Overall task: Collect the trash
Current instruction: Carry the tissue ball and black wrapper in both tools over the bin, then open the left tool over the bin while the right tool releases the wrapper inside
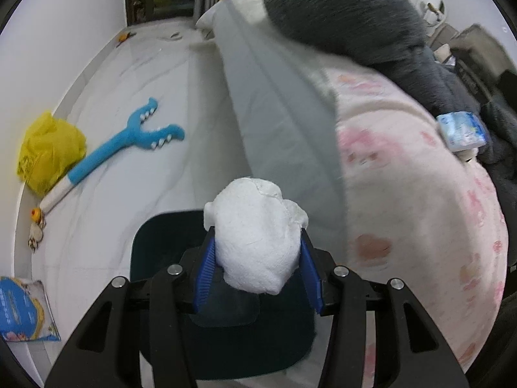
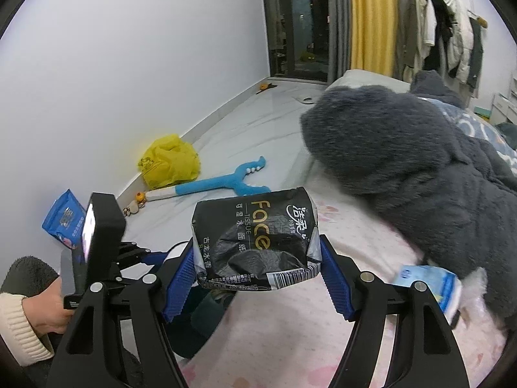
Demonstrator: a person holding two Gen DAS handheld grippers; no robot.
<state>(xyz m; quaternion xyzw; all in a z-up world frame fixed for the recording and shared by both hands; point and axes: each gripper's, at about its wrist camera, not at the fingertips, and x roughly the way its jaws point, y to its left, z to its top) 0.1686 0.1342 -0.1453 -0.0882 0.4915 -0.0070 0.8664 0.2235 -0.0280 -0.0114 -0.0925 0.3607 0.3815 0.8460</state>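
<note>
My left gripper (image 1: 257, 252) is shut on a crumpled white tissue wad (image 1: 255, 232) and holds it above a dark teal bin (image 1: 155, 245) beside the bed. My right gripper (image 2: 255, 258) is shut on an empty black "Face" tissue wrapper (image 2: 255, 236), held above the pink bed edge. The left gripper's body (image 2: 100, 242) shows at the left of the right wrist view. A blue-white tissue pack (image 1: 462, 129) lies on the bed; it also shows in the right wrist view (image 2: 429, 284).
A bed with a pink floral blanket (image 1: 404, 194) and a grey fluffy garment (image 2: 404, 148) fills the right. On the white floor lie a yellow plastic bag (image 1: 48, 152), a blue plush toy (image 1: 129, 142) and a blue packet (image 1: 22, 310) by the wall.
</note>
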